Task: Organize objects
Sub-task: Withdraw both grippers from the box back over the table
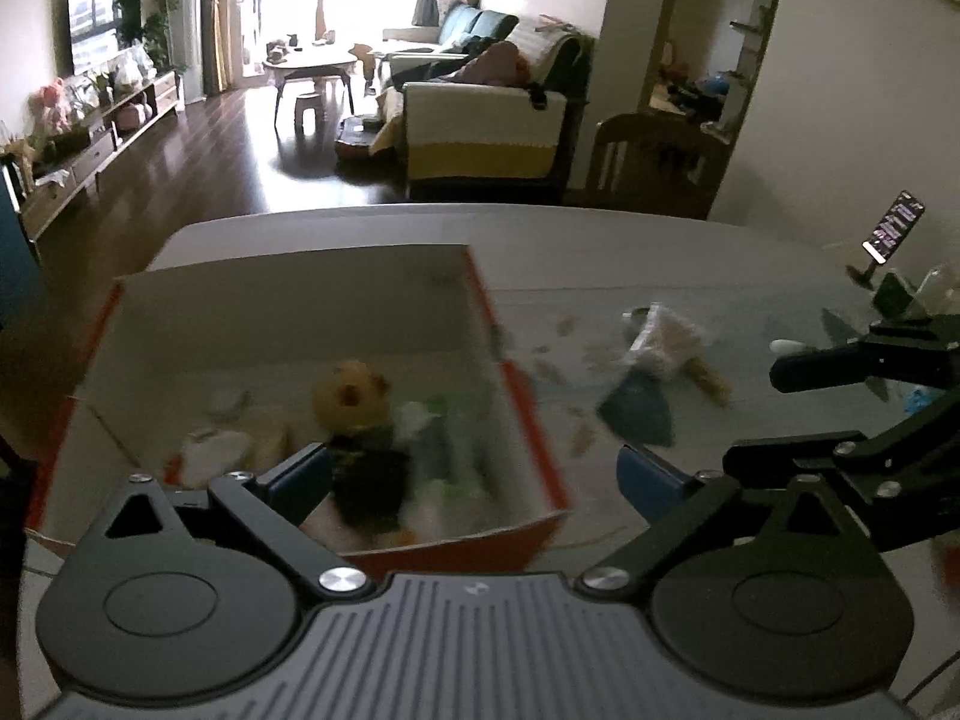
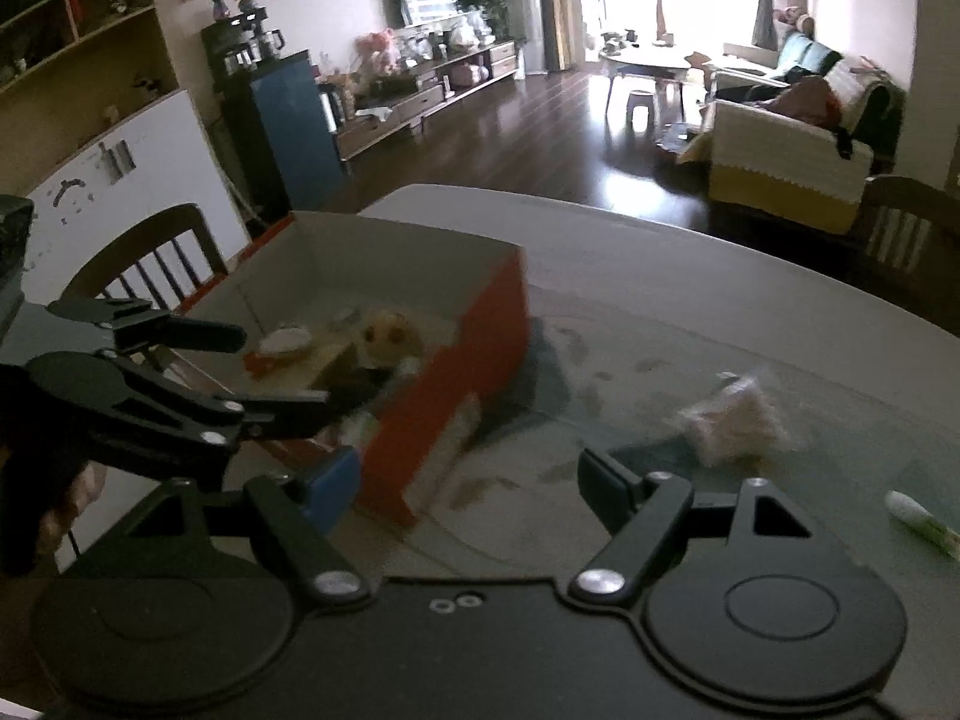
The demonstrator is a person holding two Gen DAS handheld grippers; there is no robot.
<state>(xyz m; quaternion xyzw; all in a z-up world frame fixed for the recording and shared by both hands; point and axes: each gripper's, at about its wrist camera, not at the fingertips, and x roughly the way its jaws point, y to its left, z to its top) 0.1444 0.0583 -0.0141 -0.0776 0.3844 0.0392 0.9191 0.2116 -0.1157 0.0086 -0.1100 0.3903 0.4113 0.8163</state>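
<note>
Left gripper point(image 1: 474, 474) jaws spread wide, empty, plush point(image 1: 360, 420) in box point(image 1: 522, 420) between them, right gripper point(image 2: 471, 480) jaws likewise open, bag point(image 2: 735, 420) ahead on bench point(image 2: 690, 276).

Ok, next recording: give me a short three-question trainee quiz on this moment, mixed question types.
1. True or false: the yellow plush toy lies inside the red box.
2. Multiple choice: the clear bagged item is A) in the red box, B) on the table outside the box, C) held by the right gripper.
3. Fill in: both the left gripper and the right gripper have their jaws ____ and hold nothing.

Key: 1 true; 2 B; 3 open.
</note>
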